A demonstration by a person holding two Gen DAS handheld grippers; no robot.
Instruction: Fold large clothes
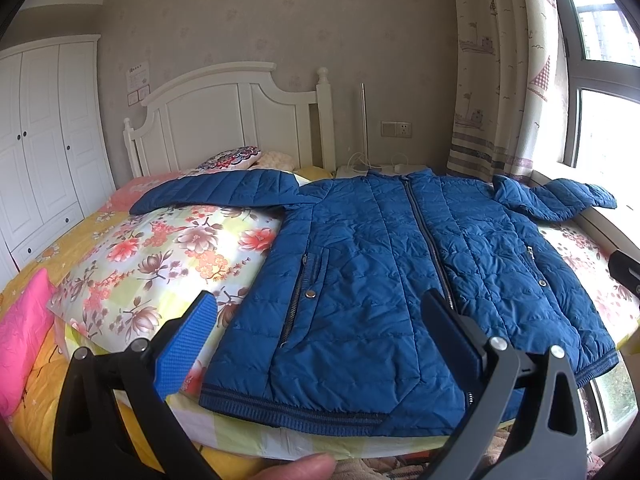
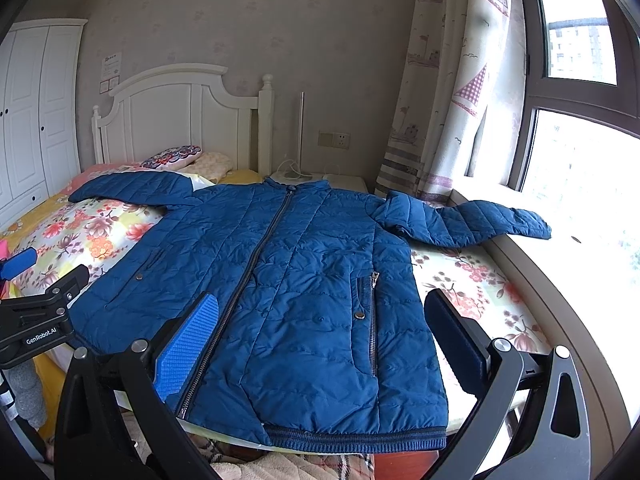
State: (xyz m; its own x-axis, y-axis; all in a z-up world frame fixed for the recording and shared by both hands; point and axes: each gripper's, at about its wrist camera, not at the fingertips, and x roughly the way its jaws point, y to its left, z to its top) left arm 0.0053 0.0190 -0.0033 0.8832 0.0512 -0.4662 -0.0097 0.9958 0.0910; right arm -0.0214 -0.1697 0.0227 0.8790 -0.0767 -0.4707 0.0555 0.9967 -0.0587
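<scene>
Jacket [image 1: 400,280] lies zipped, front up, sleeves spread across bed [image 1: 120,248], ready for folding; left claw [image 1: 320,336] and right claw [image 2: 320,336] gape wide, empty, above hem edge.

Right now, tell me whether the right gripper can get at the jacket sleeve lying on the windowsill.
Probably yes. The right gripper is open above the jacket hem, and the sleeve lies uncovered toward the windowsill, with nothing between.
</scene>
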